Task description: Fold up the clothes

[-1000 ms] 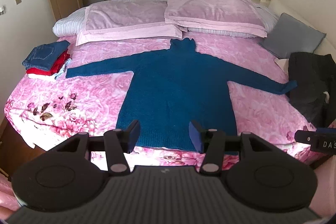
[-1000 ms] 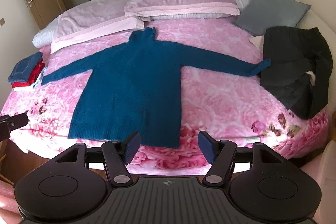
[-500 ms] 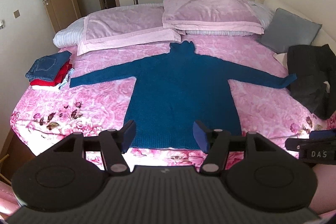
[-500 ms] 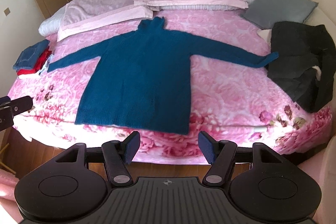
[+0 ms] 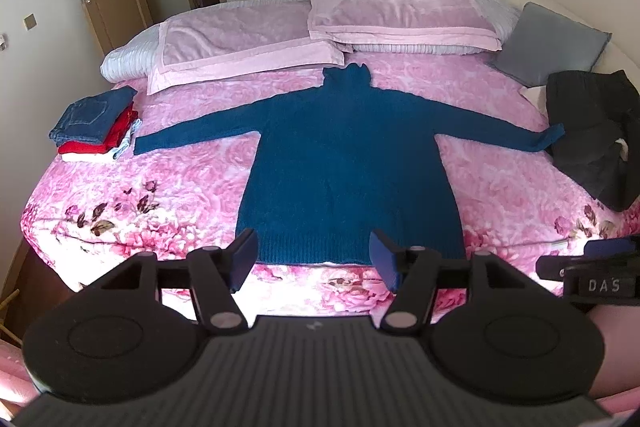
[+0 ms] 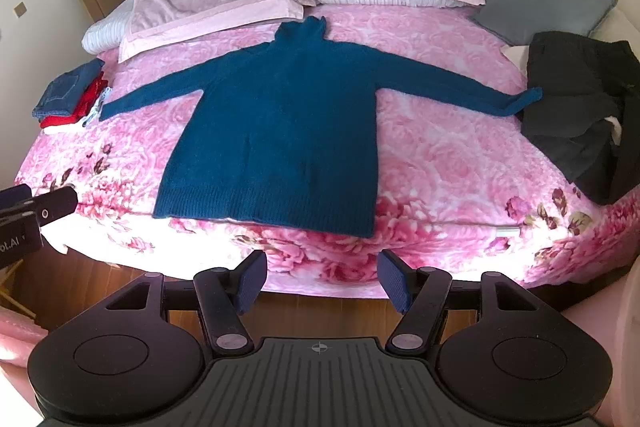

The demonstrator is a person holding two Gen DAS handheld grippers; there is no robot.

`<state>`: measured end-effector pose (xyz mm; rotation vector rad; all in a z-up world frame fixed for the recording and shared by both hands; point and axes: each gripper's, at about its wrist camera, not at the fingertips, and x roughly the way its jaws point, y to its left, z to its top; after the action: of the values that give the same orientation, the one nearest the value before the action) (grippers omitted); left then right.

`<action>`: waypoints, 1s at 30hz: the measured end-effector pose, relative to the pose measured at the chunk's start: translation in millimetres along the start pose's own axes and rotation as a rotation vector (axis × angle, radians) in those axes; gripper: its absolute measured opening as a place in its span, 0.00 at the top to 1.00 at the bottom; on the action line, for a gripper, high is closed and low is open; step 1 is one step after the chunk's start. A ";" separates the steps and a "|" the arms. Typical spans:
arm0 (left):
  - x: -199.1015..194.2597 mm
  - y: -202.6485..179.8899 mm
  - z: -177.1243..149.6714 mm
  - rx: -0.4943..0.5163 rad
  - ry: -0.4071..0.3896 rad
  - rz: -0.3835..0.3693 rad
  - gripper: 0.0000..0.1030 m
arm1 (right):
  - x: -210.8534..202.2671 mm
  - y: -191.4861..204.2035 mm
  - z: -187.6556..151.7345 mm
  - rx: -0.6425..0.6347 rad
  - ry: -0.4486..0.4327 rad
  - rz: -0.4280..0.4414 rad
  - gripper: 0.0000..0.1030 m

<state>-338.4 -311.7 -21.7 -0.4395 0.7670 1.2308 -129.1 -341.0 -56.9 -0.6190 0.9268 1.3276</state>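
A teal turtleneck sweater [image 5: 348, 167] [image 6: 276, 131] lies flat on the pink floral bed [image 5: 160, 187], sleeves spread wide and hem toward me. My left gripper [image 5: 314, 251] hovers in front of the hem at the bed's near edge; its jaws are opening with nothing between them. My right gripper [image 6: 322, 269] stands open and empty over the wooden floor, short of the bed's edge and below the hem's right corner. Each gripper also shows at the side of the other's view.
A folded stack of jeans, red and white clothes [image 5: 96, 123] sits at the bed's left edge by the left cuff. A heap of black clothes [image 5: 592, 135] lies at the right cuff. Pink pillows [image 5: 400, 11] and a grey cushion [image 5: 552, 43] line the head.
Both grippers have drawn back from the bed, so wooden floor now shows under the right one. The left jaws have spread wider. The sweater has not moved.
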 end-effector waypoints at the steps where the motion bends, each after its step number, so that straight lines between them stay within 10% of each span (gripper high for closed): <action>1: 0.5 0.3 -0.7 0.000 0.003 0.001 0.43 | -0.2 0.2 -0.1 -0.002 -0.001 -0.001 0.37; 30: 17.0 -11.4 5.2 0.021 0.030 0.021 0.41 | 10.6 -2.6 9.0 0.000 0.016 0.007 0.37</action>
<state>-323.8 -300.2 -31.7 -0.4344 0.8118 1.2368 -124.9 -328.3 -61.5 -0.6275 0.9423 1.3314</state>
